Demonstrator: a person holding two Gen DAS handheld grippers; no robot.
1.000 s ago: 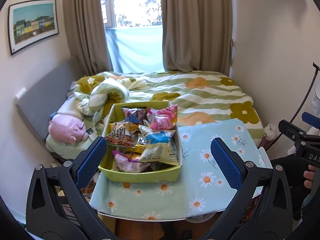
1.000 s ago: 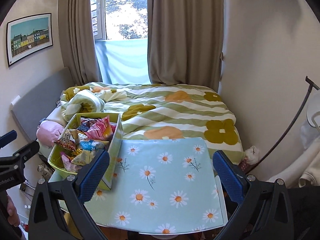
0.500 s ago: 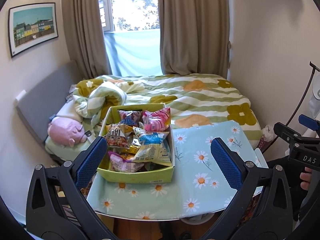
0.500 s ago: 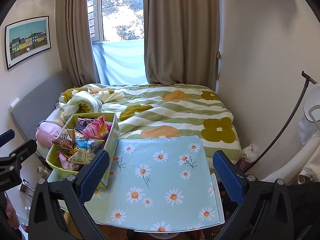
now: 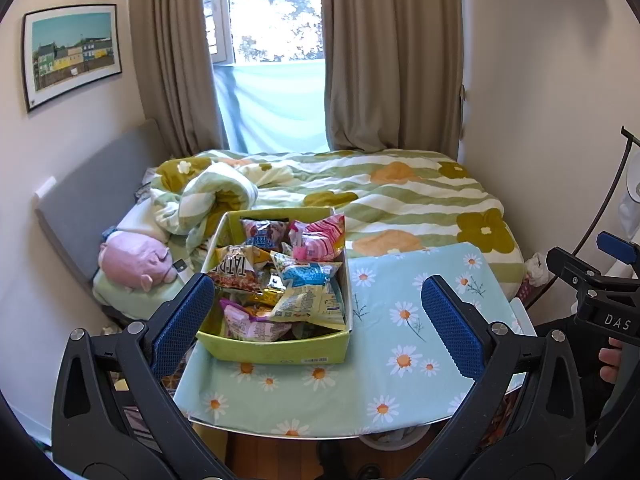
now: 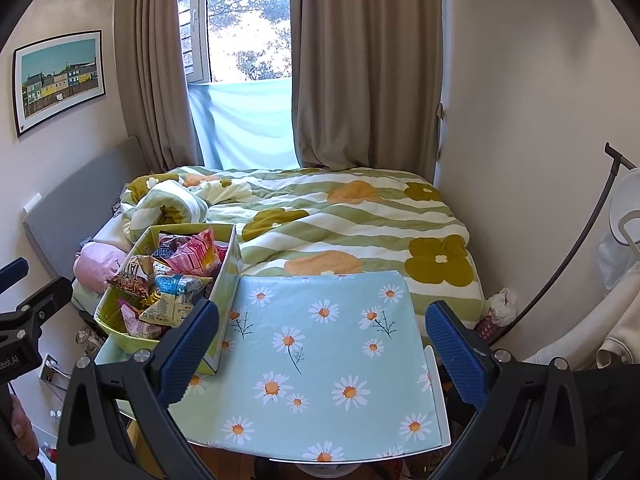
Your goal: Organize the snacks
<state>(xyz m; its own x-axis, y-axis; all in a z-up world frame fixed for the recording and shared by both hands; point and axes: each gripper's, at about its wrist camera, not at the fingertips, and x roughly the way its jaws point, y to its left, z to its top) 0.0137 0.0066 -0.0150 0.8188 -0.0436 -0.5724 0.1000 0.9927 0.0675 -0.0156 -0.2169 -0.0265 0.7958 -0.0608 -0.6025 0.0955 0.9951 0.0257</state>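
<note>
Left wrist view: a yellow-green snack box [image 5: 276, 350] is seen on the left part of a small table, heaped with packets.
Snack packets: a pink striped packet [image 5: 320, 236] is propped at the far right corner of the box, a brown packet with large white letters [image 5: 236, 268] lies on the left side, a blue and pale yellow packet [image 5: 310, 292] is laid across the middle, and a pink-purple packet [image 5: 250, 322] is set against the near wall.
Tablecloth: the table is covered by a pale blue daisy-print cloth [image 5: 420, 320]; the part to the right of the box is bare.
Left gripper: the left gripper [image 5: 318, 322] is held above the near edge of the table, its blue-padded fingers spread wide, nothing between them; the box is framed between the pads.
Right gripper: the right gripper [image 6: 322, 342] is likewise held wide apart and empty, over the bare right part of the cloth, the box just beside its left pad in the right wrist view.
Surroundings: a bed with a green striped floral quilt [image 6: 340, 216] is seen beyond the table, a pink plush toy [image 5: 134, 260] at its left side, and beige curtains [image 5: 392, 56] at the window behind.
</note>
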